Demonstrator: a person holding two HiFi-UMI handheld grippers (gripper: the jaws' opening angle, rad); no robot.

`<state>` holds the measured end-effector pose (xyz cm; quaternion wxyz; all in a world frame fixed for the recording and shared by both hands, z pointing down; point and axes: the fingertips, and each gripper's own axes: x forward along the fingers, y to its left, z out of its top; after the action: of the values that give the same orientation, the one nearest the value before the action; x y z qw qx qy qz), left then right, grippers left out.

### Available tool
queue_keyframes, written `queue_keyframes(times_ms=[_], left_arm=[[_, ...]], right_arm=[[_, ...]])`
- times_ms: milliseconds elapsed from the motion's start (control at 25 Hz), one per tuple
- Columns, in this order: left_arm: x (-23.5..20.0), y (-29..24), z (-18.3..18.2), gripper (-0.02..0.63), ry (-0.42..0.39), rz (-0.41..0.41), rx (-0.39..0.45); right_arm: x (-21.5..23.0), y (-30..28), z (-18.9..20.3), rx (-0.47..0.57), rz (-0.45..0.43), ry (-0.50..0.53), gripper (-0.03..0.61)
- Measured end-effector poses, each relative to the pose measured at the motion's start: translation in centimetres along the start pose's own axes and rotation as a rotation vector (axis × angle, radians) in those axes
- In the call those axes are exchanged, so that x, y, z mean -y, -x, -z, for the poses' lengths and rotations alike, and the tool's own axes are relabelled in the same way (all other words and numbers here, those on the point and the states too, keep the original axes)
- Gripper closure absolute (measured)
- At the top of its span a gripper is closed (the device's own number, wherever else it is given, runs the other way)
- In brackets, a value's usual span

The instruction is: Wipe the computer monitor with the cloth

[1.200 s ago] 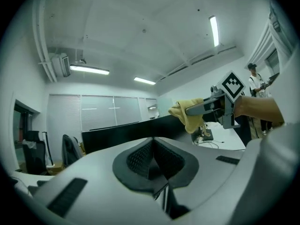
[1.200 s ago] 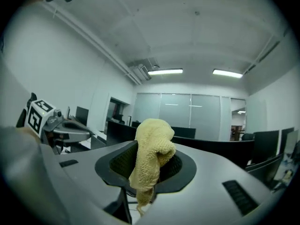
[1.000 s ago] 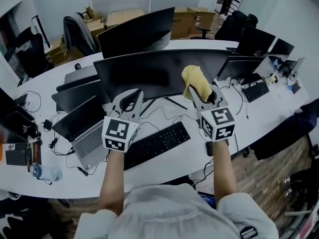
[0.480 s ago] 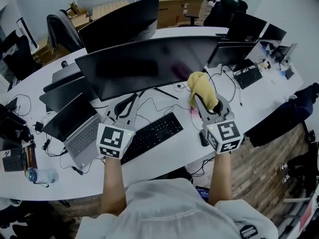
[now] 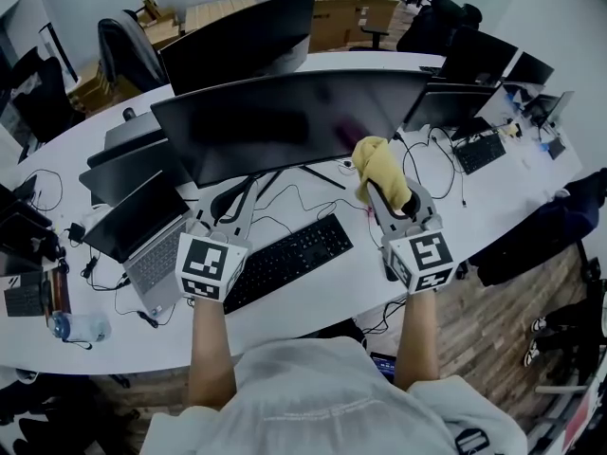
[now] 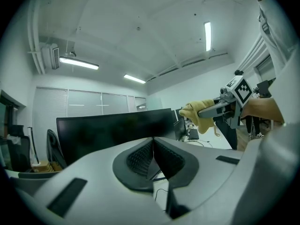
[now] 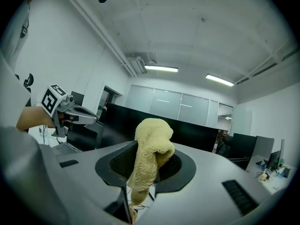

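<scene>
A wide curved black monitor (image 5: 285, 121) stands on the white desk (image 5: 313, 301), its screen dark. My right gripper (image 5: 387, 192) is shut on a yellow fluffy cloth (image 5: 377, 165), held just in front of the monitor's right part, apart from the screen. In the right gripper view the cloth (image 7: 150, 158) hangs from between the jaws with the monitor (image 7: 197, 132) behind it. My left gripper (image 5: 237, 202) is shut and empty, held below the monitor's left half near its stand; its jaws meet (image 6: 153, 156) in the left gripper view.
A black keyboard (image 5: 289, 259) lies in front of the monitor stand among cables. A laptop (image 5: 142, 240) is open at the left. More monitors (image 5: 237, 36) stand behind and at the right (image 5: 450, 107). Office chairs and cardboard boxes are at the back.
Both grippers have drawn back from the screen and lowered; the cloth, near the monitor's face a second ago, is now held in front of it. The head view shifted slightly.
</scene>
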<state>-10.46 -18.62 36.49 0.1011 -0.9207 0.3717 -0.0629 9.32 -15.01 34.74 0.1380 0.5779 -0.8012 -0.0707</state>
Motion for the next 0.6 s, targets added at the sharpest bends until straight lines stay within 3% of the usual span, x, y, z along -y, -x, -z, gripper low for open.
queue_keyframes(times_ms=[600], left_arm=[[-0.7,1.1,1.0,0.594,0.003,-0.021,-0.026]], right_arm=[[-1.8,-1.4,0.0,0.01,-0.052,-0.022,0.445]])
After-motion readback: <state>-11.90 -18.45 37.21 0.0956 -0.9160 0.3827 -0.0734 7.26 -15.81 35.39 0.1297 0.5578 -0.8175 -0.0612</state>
